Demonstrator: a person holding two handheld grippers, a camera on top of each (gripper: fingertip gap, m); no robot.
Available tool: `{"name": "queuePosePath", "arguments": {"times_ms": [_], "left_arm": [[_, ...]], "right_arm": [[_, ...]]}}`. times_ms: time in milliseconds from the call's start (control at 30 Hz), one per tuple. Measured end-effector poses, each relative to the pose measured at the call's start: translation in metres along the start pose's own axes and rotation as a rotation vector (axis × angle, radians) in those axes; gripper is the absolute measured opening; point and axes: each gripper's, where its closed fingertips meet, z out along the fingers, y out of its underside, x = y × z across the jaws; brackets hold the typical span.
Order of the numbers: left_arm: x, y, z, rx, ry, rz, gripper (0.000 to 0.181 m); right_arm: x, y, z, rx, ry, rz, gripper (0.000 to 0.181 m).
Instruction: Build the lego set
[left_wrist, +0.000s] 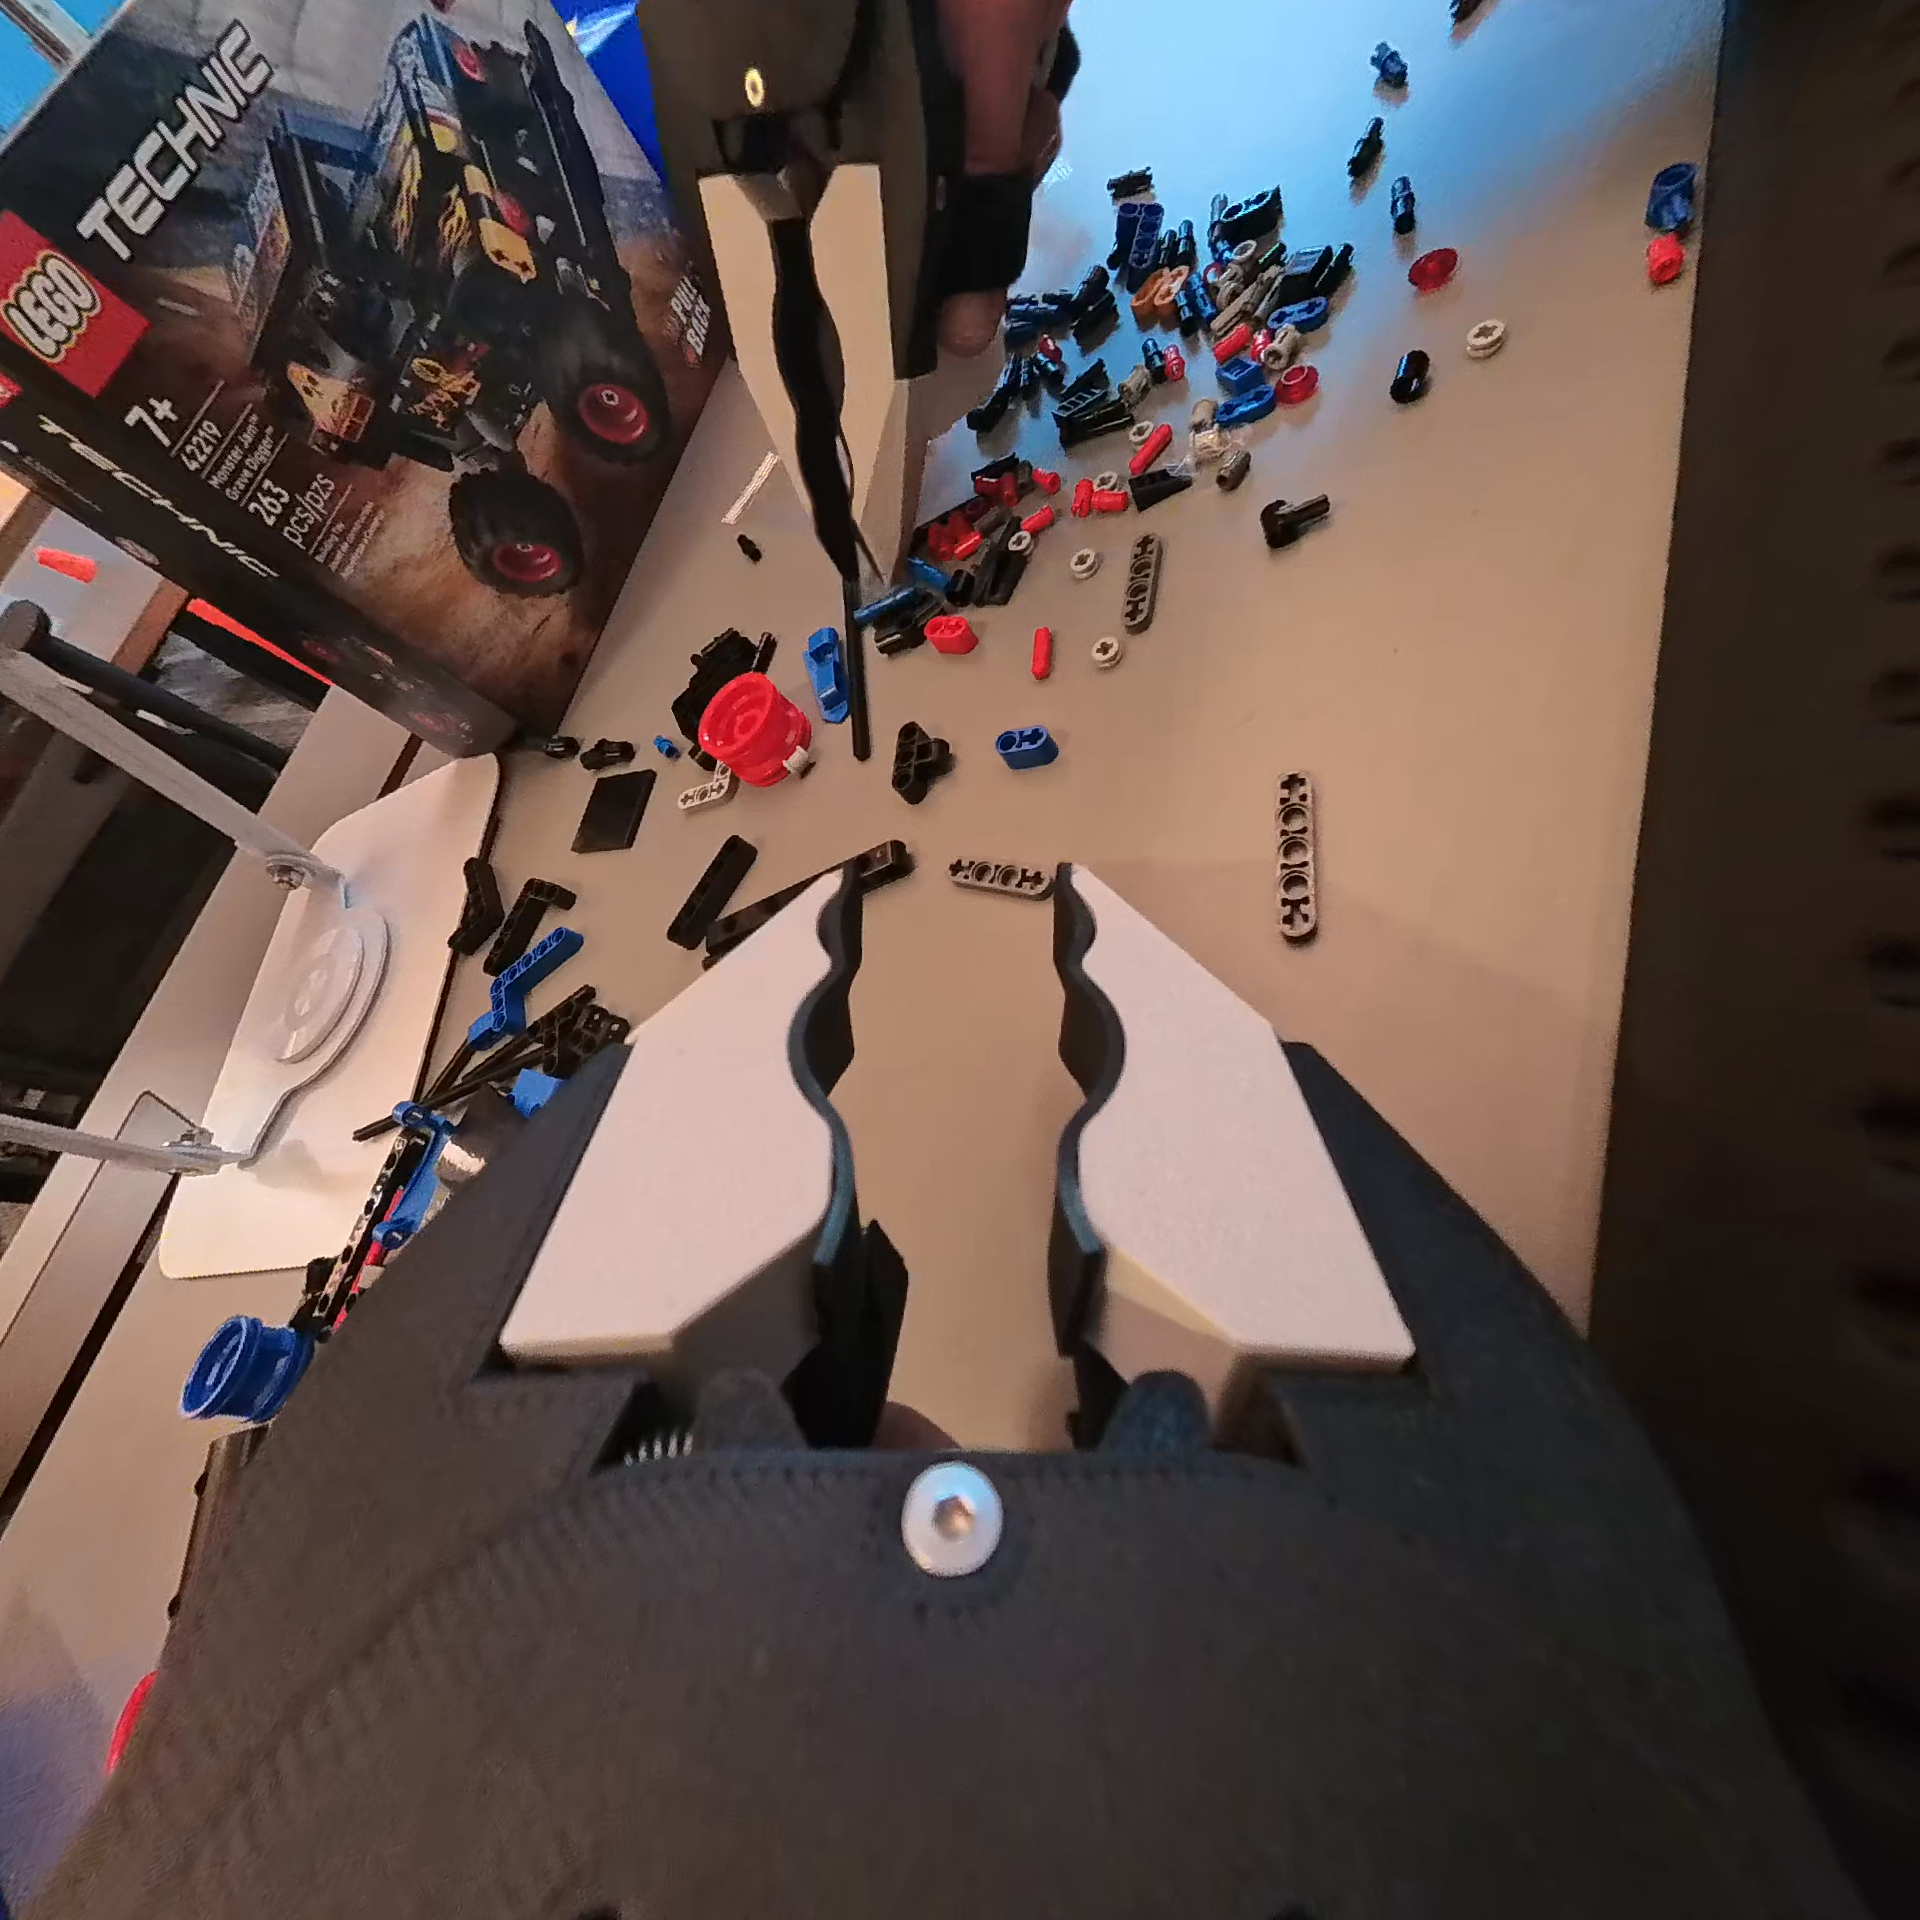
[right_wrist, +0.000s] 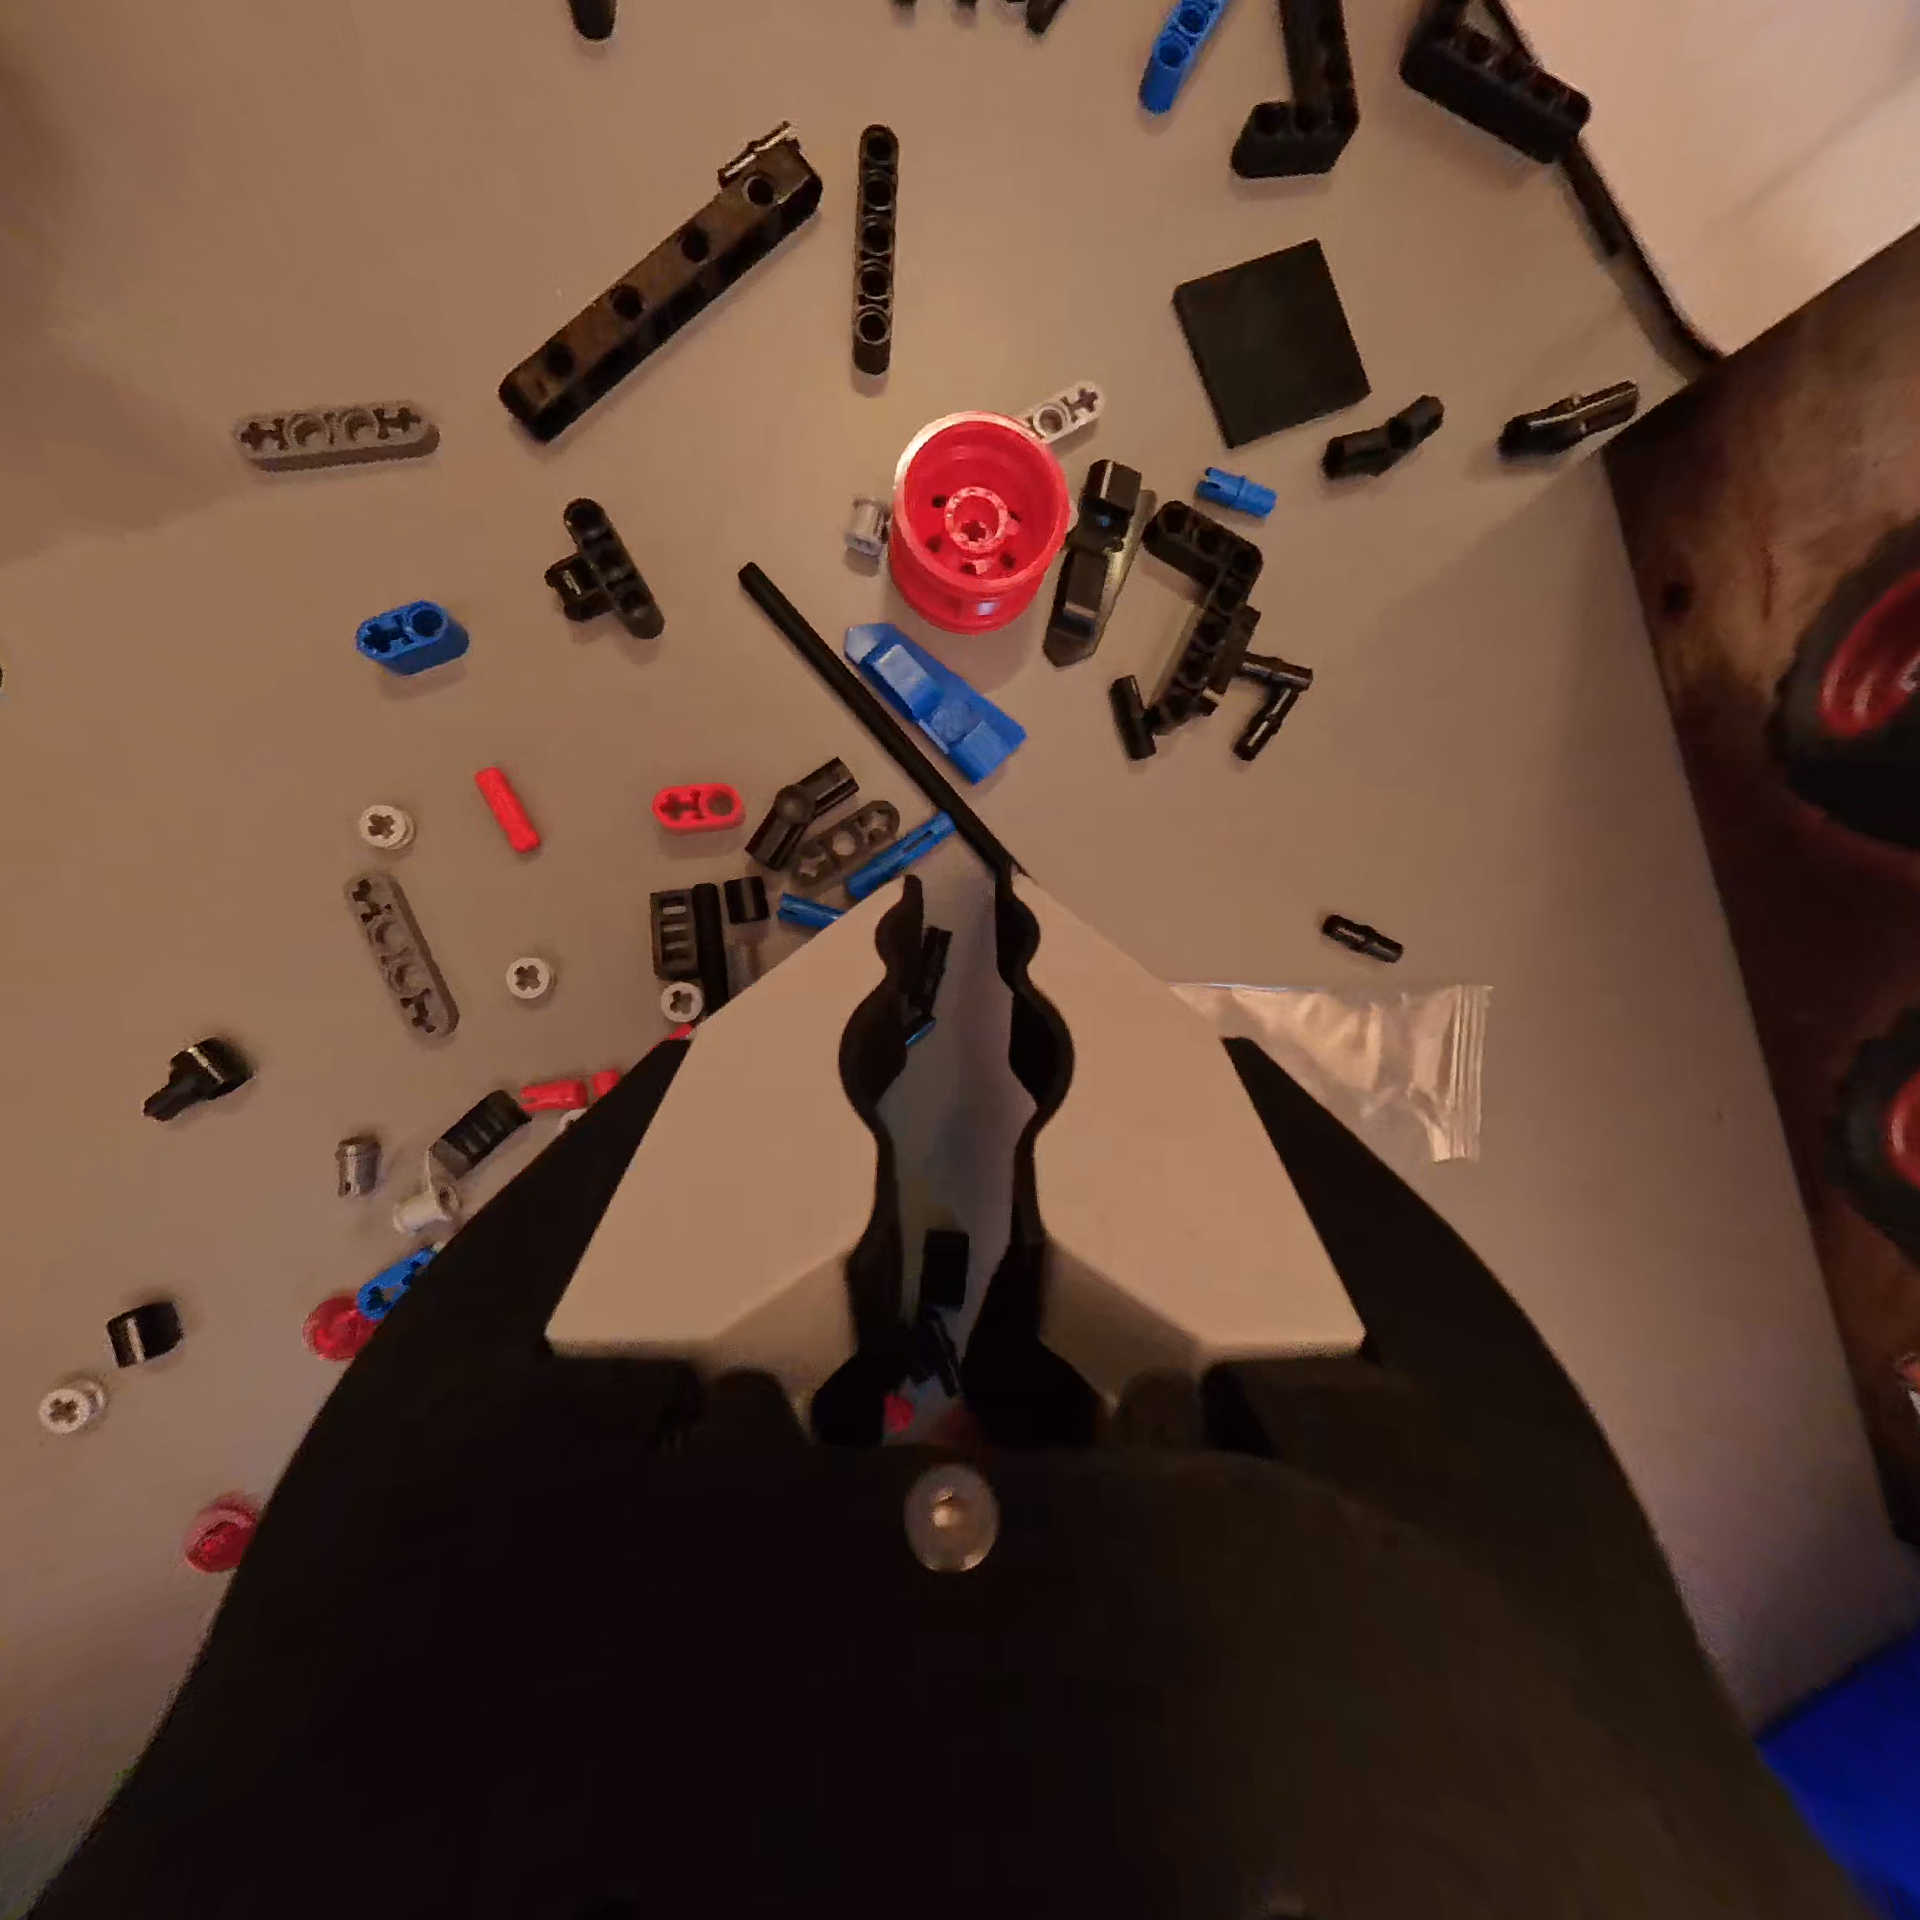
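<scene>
Left gripper (left_wrist: 956, 883) low over the table (left_wrist: 1455, 727), jaws spread, nothing between them. Right gripper (right_wrist: 961, 883) angled tip-down, jaws pinching one end of a thin black axle (right_wrist: 862, 707); the far end slants toward a red wheel hub (right_wrist: 977, 520). Loose lego pieces (left_wrist: 1174, 343) scattered across the matte beige tabletop: pins, bushes, holed beams in black, blue, red, grey. Set's box (left_wrist: 343, 343) standing at the table edge. Clear plastic bag (right_wrist: 1361, 1049) lying flat beside the right gripper, contents not discernible.
</scene>
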Motion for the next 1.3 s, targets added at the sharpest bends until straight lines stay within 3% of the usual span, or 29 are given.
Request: {"name": "queuePosePath", "arguments": {"times_ms": [400,700,1300], "left_arm": [[-0.002,-0.002,-0.001,0.009,-0.006,-0.001,0.034],[-0.003,-0.003,0.0,0.012,-0.007,0.004,0.034],[-0.004,-0.003,0.002,0.01,-0.002,0.006,0.034]], "right_arm": [[-0.012,-0.01,0.004,-0.019,-0.001,-0.132,0.021],[-0.02,-0.018,0.006,-0.014,-0.036,-0.254,0.017],[-0.033,-0.02,0.01,-0.018,-0.208,-0.257,0.017]]}}
